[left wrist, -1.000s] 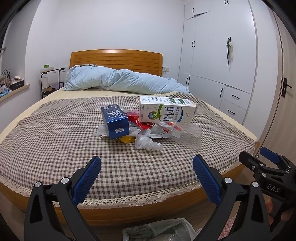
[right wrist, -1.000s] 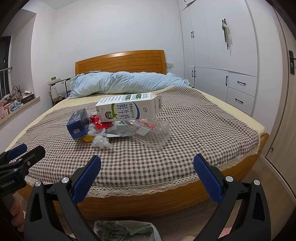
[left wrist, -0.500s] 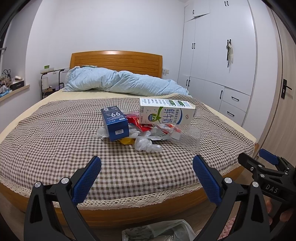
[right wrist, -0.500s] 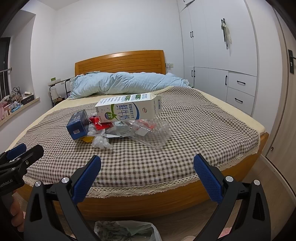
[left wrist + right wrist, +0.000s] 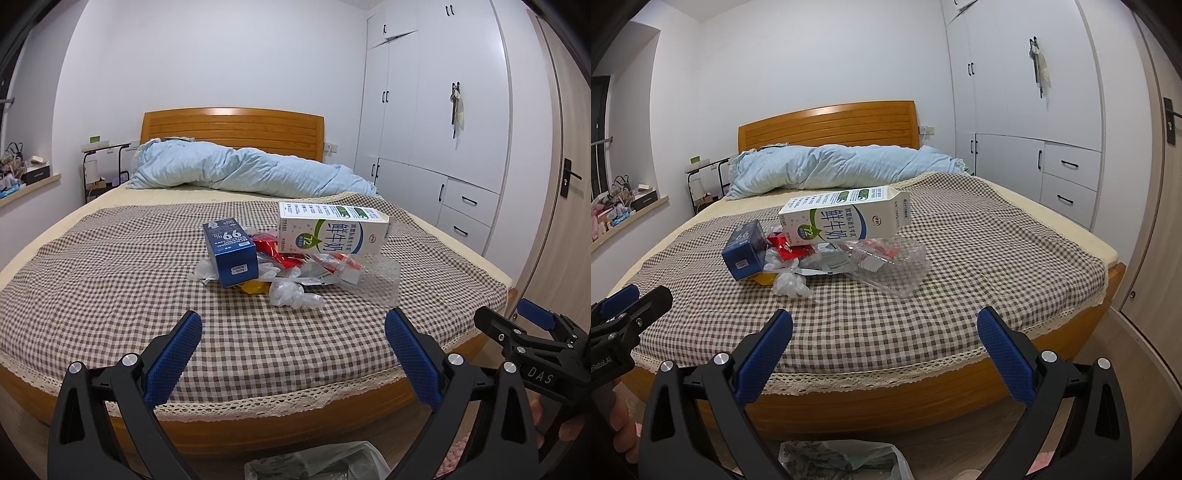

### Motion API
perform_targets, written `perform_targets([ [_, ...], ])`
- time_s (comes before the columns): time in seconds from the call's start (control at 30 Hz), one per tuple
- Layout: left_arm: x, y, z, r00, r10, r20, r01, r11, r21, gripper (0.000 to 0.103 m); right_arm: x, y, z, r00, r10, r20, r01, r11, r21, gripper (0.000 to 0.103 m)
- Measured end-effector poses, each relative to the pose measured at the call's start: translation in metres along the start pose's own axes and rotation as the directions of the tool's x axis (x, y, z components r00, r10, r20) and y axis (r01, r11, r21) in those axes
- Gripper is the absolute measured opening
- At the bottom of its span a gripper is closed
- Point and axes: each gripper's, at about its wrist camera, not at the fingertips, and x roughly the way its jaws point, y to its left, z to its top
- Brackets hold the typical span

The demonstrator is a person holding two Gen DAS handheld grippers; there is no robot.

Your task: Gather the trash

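Observation:
A pile of trash lies in the middle of the checked bedspread (image 5: 92, 280). It holds a white milk carton (image 5: 332, 230) (image 5: 846, 218) on its side, a blue box (image 5: 231, 253) (image 5: 746, 251), red wrappers (image 5: 275, 251), a crumpled white plastic piece (image 5: 291, 295) (image 5: 790, 286) and a clear plastic tray (image 5: 380, 277) (image 5: 894, 264). My left gripper (image 5: 293, 345) is open, short of the pile, over the bed's near edge. My right gripper (image 5: 884, 345) is open too, equally far back. Neither holds anything.
A plastic bag (image 5: 325, 461) (image 5: 842, 461) sits on the floor below the grippers. The wooden bed frame (image 5: 886, 398) runs across in front. A light blue duvet (image 5: 240, 171) lies by the headboard. White wardrobes (image 5: 443, 129) stand on the right, a windowsill with clutter (image 5: 22, 177) on the left.
Both views have tilted slightly upward and drawn a little nearer the bed. The trash has not moved and both grippers remain open.

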Motion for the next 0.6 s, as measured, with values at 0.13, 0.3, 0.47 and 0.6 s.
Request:
perform_targets([
  [0.13,0.0000,0.0001,-0.0003,1.000,0.000,0.002,0.000,1.000,0.000,0.096,-0.0023,-0.0006,0.0005,1.000,-0.005,0.006,0.005,1.000,-0.003,0.097],
  [0.3,-0.0001,-0.0004,0.0000,1.000,-0.002,0.004,0.002,1.000,0.001,0.096,-0.0033,-0.0017,0.0018,1.000,-0.006,0.009,0.006,1.000,-0.003,0.097],
  [0.47,-0.0002,-0.0013,0.0019,1.000,-0.009,0.008,0.009,1.000,0.005,0.096,-0.0039,-0.0030,0.0029,1.000,-0.005,0.009,0.005,1.000,-0.005,0.097],
  [0.6,-0.0026,-0.0022,0.0070,0.999,-0.031,0.018,0.030,0.999,0.019,0.096,-0.0073,-0.0072,0.0084,1.000,-0.015,0.026,0.015,1.000,-0.012,0.097],
])
